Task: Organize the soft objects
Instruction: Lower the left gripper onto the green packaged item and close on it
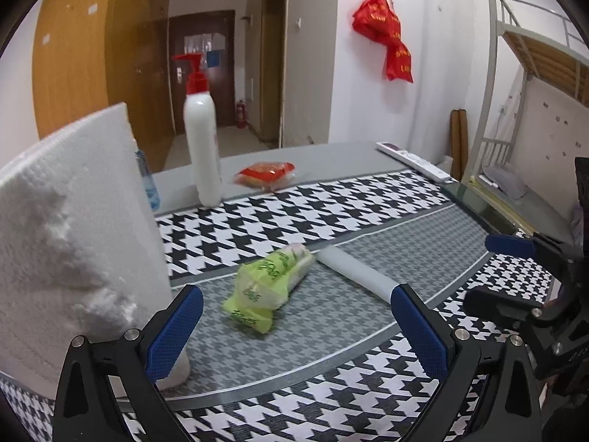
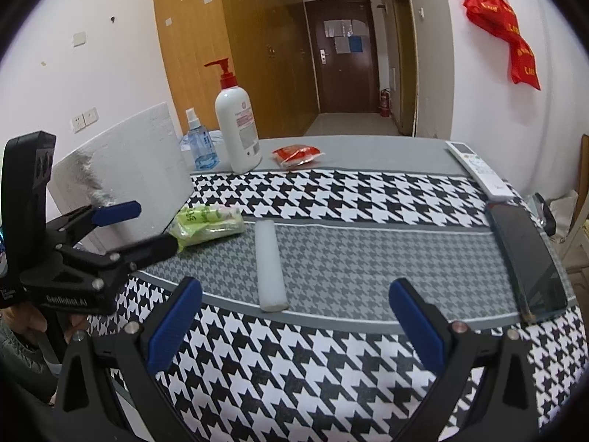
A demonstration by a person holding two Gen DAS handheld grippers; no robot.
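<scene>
Even, soft indoor light fills both fisheye views, casting only faint shadows on the houndstooth-patterned cloth surface [image 2: 331,199], with a small glare streak on the tall white pump bottle with a red cap [image 1: 201,140], strong bending and dark vignetting at the corners, and slight overall softness.

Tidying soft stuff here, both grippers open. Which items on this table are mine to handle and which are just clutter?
Likely yours: green tissue packs; white foam roll; white foam block.

Clutter: pump bottle; blue spray bottle; red snack packet; remote; dark glass panel.

Left gripper and right gripper hold nothing.
</scene>
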